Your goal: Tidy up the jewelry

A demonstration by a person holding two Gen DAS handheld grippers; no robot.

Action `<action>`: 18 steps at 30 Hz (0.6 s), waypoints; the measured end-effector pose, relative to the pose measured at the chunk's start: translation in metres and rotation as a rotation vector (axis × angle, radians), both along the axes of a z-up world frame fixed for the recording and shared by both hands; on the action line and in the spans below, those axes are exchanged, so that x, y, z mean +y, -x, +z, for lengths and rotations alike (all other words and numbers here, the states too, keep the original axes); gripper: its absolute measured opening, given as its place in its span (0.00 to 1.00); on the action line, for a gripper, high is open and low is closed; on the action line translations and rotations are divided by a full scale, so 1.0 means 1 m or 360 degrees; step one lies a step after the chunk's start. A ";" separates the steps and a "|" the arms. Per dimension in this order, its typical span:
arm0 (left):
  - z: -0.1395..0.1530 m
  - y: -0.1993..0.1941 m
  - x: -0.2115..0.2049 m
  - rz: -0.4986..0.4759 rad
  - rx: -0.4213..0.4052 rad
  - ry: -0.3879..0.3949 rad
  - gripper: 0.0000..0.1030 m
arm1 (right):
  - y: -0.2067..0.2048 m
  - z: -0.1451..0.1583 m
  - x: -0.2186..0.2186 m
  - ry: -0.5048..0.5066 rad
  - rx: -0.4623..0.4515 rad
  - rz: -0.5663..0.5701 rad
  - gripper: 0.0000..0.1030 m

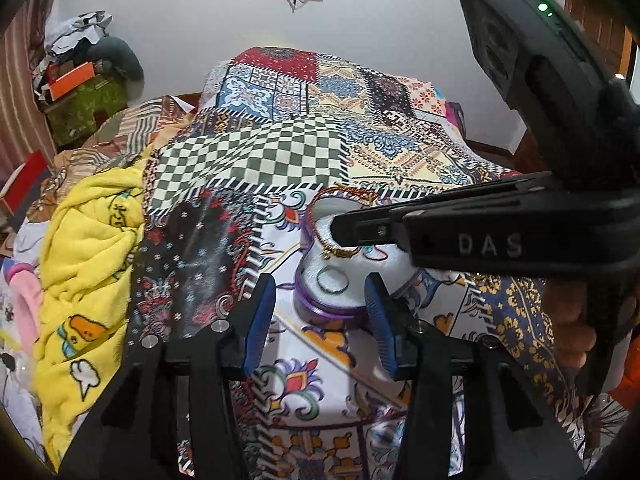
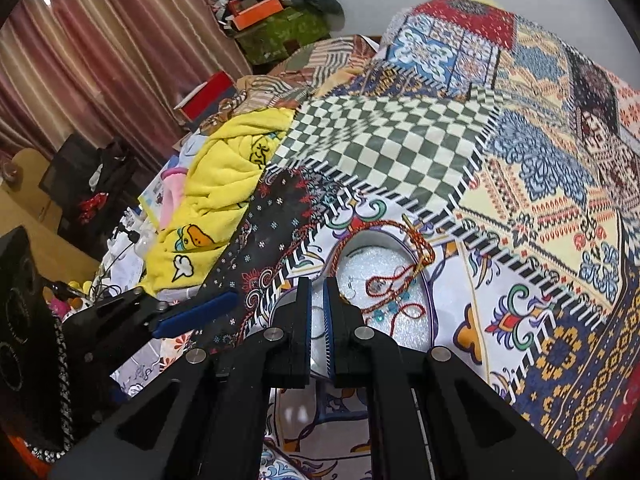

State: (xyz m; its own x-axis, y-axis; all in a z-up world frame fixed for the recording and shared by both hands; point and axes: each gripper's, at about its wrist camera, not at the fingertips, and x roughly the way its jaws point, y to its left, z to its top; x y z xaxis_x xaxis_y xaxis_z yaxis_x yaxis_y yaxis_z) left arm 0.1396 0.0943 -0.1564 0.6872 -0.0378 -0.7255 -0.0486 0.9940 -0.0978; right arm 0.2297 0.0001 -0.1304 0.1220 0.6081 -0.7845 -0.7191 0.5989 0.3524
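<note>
bed cover: many patches, green and white checks, blue flowers, red with dots, black with tiny stars
blanket: bright yellow with orange ducks
jewelry box: white inside, purple rim
necklace: red and gold cord, little blue-green stones
curtain: pink and brown stripes
gripper pads: blue on black
wall: white

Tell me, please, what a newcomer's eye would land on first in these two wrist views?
Probably the loud patchwork bedspread filling both views, with its green-and-white checkered patch in the middle. Next, the purple-rimmed white jewelry box lying on it, holding a ring and a tangle of red cord, with the right gripper over it, jaws nearly shut, and the left gripper open at its near edge. A bright yellow cartoon blanket is bunched up at the left.
</note>
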 end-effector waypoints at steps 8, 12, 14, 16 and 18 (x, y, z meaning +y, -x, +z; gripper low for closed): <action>0.013 0.006 0.005 0.0044 -0.0028 -0.0014 0.44 | 0.010 0.018 -0.027 0.0011 -0.0114 -0.0107 0.30; 0.023 0.009 0.001 0.0052 -0.0053 -0.0008 0.44 | 0.018 0.033 -0.050 0.0063 -0.0273 -0.0196 0.37; 0.027 0.011 -0.002 0.0047 -0.0062 -0.0005 0.44 | 0.021 0.039 -0.063 0.0077 -0.0327 -0.0249 0.42; 0.032 0.013 -0.007 0.0037 -0.0070 -0.0004 0.45 | 0.021 0.044 -0.076 0.0089 -0.0372 -0.0294 0.43; 0.035 0.014 -0.013 0.0027 -0.0076 -0.0005 0.46 | 0.023 0.047 -0.090 0.0106 -0.0405 -0.0342 0.44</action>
State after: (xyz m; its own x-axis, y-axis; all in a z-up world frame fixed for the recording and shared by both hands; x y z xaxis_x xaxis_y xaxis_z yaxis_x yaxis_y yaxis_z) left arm 0.1254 0.0814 -0.1212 0.7217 -0.0239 -0.6918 -0.0606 0.9934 -0.0976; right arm 0.2070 -0.0902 -0.0836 0.4388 0.4954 -0.7497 -0.6339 0.7620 0.1326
